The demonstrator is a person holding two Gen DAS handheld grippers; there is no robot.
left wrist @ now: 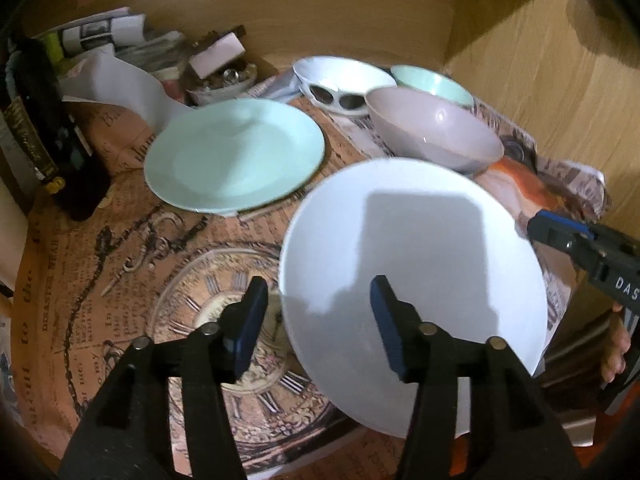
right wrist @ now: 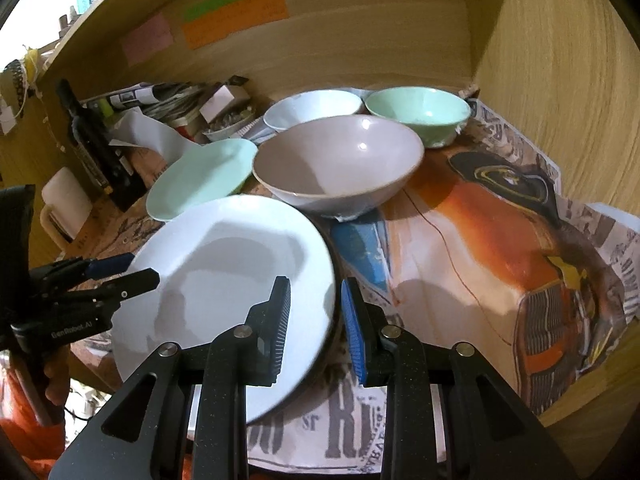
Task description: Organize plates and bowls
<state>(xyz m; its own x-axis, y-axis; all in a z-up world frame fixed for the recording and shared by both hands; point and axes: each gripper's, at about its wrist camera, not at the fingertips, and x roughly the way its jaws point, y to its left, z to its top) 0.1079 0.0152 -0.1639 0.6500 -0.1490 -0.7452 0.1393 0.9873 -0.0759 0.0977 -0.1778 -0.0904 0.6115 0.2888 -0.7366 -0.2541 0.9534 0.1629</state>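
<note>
A white plate lies at the near edge of the paper-covered shelf. My left gripper is open, its jaws astride the plate's left rim. My right gripper is open, its jaws astride the plate's right rim. A mint plate lies behind it. A pinkish-grey bowl, a white bowl and a mint bowl stand at the back right.
White sunglasses lie against the white bowl. A dark bottle, rolled newspapers and a small dish of clutter crowd the back left. Wooden walls close the back and right.
</note>
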